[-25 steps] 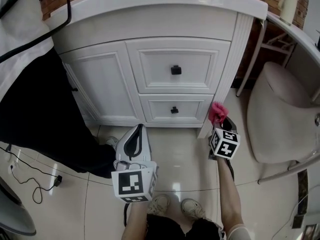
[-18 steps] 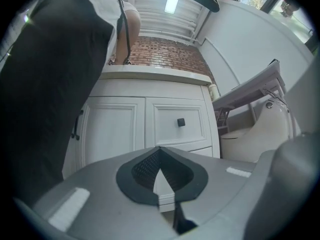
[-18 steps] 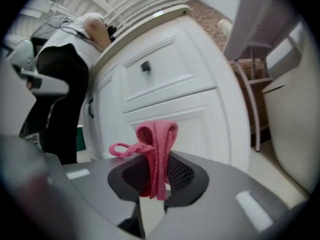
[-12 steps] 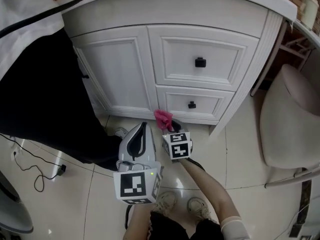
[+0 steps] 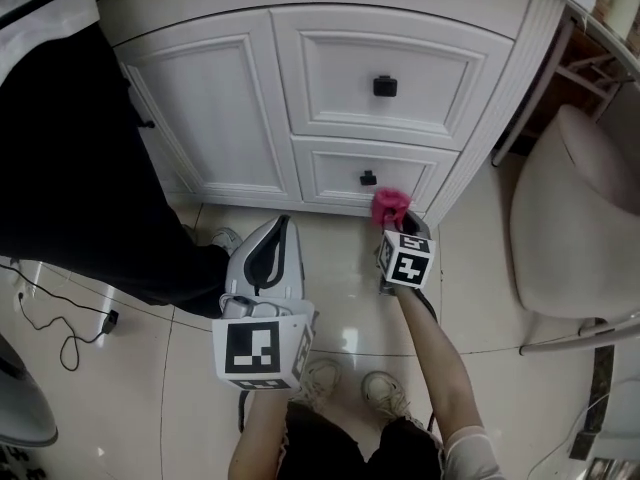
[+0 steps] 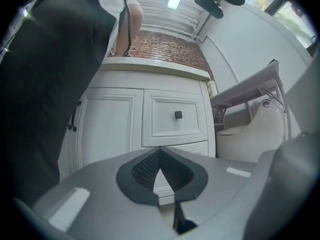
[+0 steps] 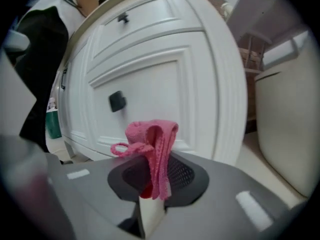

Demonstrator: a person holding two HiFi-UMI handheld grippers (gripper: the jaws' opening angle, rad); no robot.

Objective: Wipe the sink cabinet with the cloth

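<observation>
The white sink cabinet has a door at the left and two drawers with black knobs. My right gripper is shut on a pink cloth, which is bunched against the bottom rail just right of the lower drawer. In the right gripper view the cloth sticks up from the shut right gripper, close to the lower drawer's knob. My left gripper hangs over the floor in front of the cabinet, shut and holding nothing. The left gripper faces the drawers from a distance.
A black garment hangs beside the cabinet's left side. A white toilet stands close on the right, with a metal rack behind it. A cable lies on the tiled floor, and the person's shoes are below.
The right gripper with the cloth went from the cabinet's right post leftward along the base, then came back right to the lower drawer's right end. The left gripper stayed put.
</observation>
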